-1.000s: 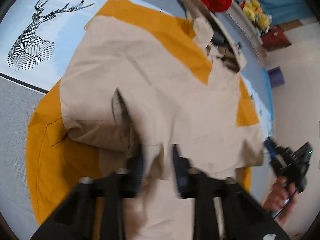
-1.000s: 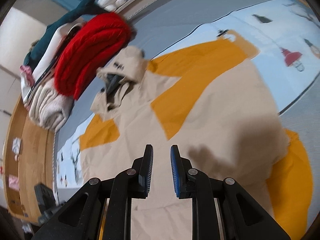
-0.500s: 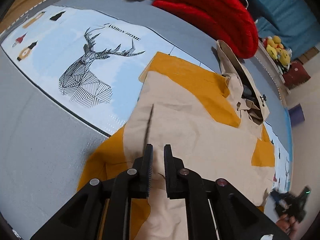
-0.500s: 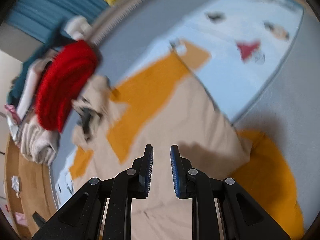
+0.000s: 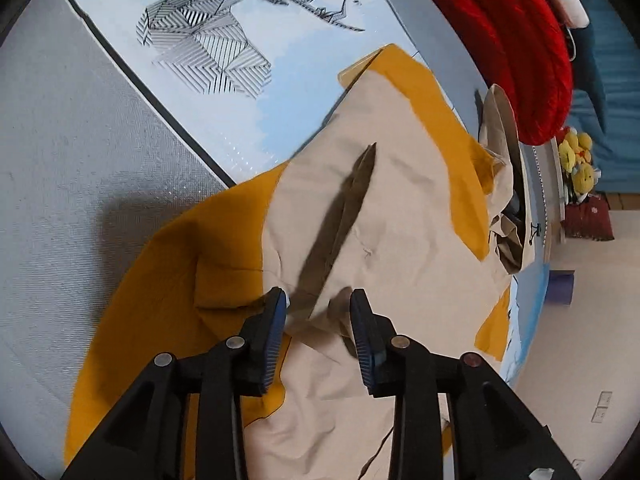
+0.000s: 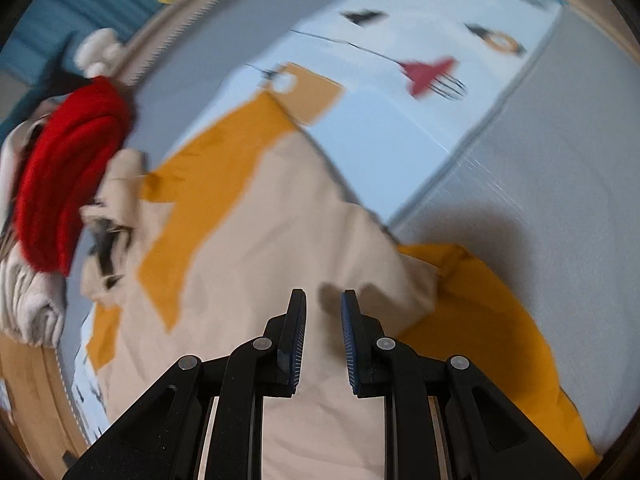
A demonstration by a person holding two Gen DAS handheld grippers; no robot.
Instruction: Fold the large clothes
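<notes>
1. Because the beige and mustard garment (image 5: 400,240) lies spread across the middle of both views on the printed bed cover (image 5: 280,92), it is only partly folded: beige panels lie over mustard ones, and a raised crease (image 5: 340,216) runs up the centre of the left wrist view.
2. The left gripper (image 5: 318,312), at lower centre of its frame, has its jaws opening; a pinch of beige cloth sits between them, but the pads no longer seem to press on it.
3. The right gripper (image 6: 323,316), at lower centre of its blurred frame, hangs over beige cloth with a narrow gap and nothing between its jaws.
4. Risk, as I judge it: the released pleat may spring back or stay ridged, leaving the fold lumpy; cloth could also catch on a ribbed pad as the left gripper lifts away and drag the layer askew.
5. The bunched hood or collar (image 5: 504,184) at right, just beside the red knit (image 5: 500,32) in the upper right, could snag a later fold.
</notes>
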